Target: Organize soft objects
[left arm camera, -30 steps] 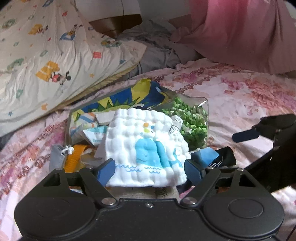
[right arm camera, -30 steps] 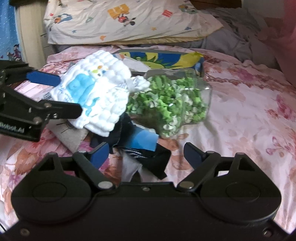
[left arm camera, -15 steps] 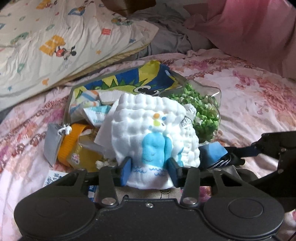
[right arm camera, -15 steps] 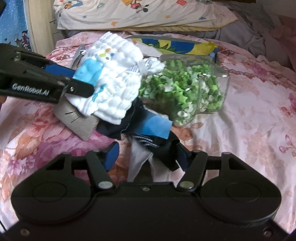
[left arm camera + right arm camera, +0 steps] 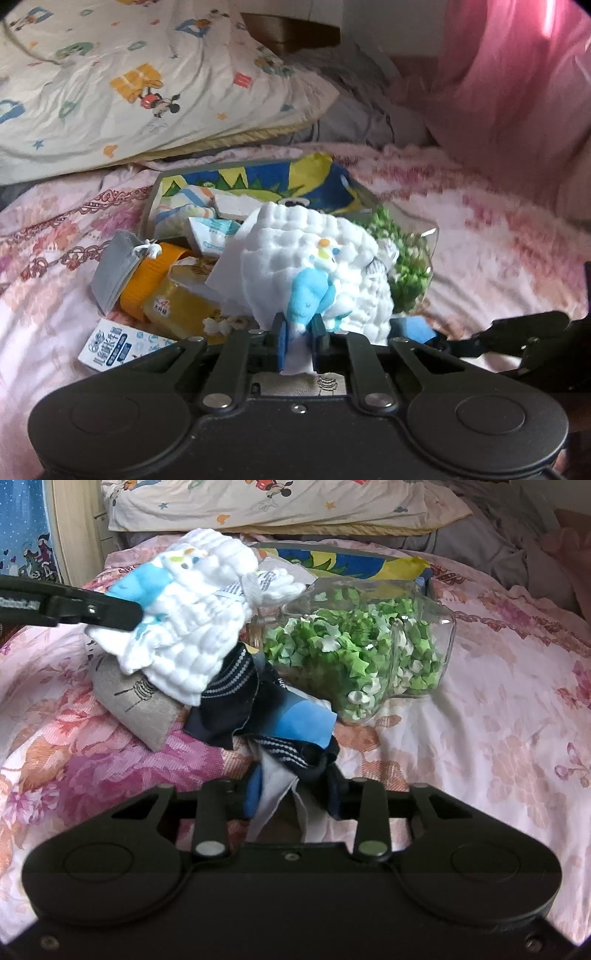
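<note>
Bedroom scene, pink floral bedspread (image 5: 498, 716) as the work surface, cartoon-print pillow (image 5: 110, 92) at the far left and pink fabric (image 5: 517, 74) at the far right. Left gripper (image 5: 298, 341) has its blue pads clenched on the near edge of a white puffy cloth (image 5: 314, 266) with a blue animal print; the cloth bunches up from the pinch and looks lifted off the bed in the right wrist view (image 5: 192, 620). Right gripper (image 5: 291, 797) is clamped on a dark navy garment (image 5: 266, 716) with blue and white patches, fabric pinched between the pads at the near centre, the rest trailing away toward the pile. White cloth sits left of and partly over the navy garment, edges overlapping. Just beyond both is a clear glass jar (image 5: 369, 642) lying on its side, full of green and white paper stars. Grey-beige fabric piece (image 5: 136, 701) lies under the white cloth on the left. Far behind, a blue and yellow printed bag (image 5: 258, 181). Left side of the pile has a grey tag (image 5: 110, 273), an orange-capped yellow bottle (image 5: 173, 295), small white-blue cartons (image 5: 210, 236), and a white-blue packet (image 5: 114, 347) nearest. Left view is a bit motion-blurred.
</note>
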`<state>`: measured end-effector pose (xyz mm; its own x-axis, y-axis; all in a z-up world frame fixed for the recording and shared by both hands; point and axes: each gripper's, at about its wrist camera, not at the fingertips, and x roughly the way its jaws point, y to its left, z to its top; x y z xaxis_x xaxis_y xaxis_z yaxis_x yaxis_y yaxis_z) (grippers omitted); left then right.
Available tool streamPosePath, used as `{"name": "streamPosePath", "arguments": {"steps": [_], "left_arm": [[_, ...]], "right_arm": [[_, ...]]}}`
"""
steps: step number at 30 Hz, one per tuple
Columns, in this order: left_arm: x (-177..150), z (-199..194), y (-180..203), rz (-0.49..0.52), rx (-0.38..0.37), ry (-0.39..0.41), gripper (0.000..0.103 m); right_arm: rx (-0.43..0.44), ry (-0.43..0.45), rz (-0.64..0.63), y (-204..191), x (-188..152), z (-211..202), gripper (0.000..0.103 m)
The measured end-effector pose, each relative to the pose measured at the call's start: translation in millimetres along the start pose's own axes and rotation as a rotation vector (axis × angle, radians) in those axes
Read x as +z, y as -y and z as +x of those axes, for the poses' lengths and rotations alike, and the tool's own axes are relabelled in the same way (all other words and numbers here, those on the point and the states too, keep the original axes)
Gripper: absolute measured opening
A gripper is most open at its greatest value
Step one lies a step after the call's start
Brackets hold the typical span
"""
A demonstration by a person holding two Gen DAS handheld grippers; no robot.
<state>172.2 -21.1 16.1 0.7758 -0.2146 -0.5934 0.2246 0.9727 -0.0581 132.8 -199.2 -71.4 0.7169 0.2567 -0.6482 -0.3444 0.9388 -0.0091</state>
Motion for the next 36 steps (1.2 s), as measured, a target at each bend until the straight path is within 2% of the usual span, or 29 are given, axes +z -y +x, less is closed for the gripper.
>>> {"name": "streamPosePath", "arguments": {"steps": [1,3,7,15,21,32,36], "left_arm": [[-2,-4,0,-0.008,-0.004,0.013,0.012],[-4,-11,0,-0.021,-0.007,0.034,0.012],[-9,-20,-3,-0.067,-0.009,0.064,0.012],[-5,-39,-10,-0.136,-0.008,0.123,0.012],[-2,-50,-7,-0.14,-0.004,0.15,0.012],[-3,-68,-5,-0.151,-0.025,0.186,0.012],[-6,-71,-3,-0.156,-0.036,0.19,0.012]], "right_arm": [[0.0,0.002,-0.001,0,0,-1,0.014],[-0.003,0.007,-0.001,0,1,-2,0.008],[-0.014,0.028,0.013,1,3,-8,0.002],[-0.029,0.119,0.039,9,7,-37,0.001],[-0.004,0.166,0.111,22,9,-56,0.001],[0.02,0.361,0.174,39,11,-98,0.001],[0.026,0.363,0.158,38,11,-101,0.001]]}}
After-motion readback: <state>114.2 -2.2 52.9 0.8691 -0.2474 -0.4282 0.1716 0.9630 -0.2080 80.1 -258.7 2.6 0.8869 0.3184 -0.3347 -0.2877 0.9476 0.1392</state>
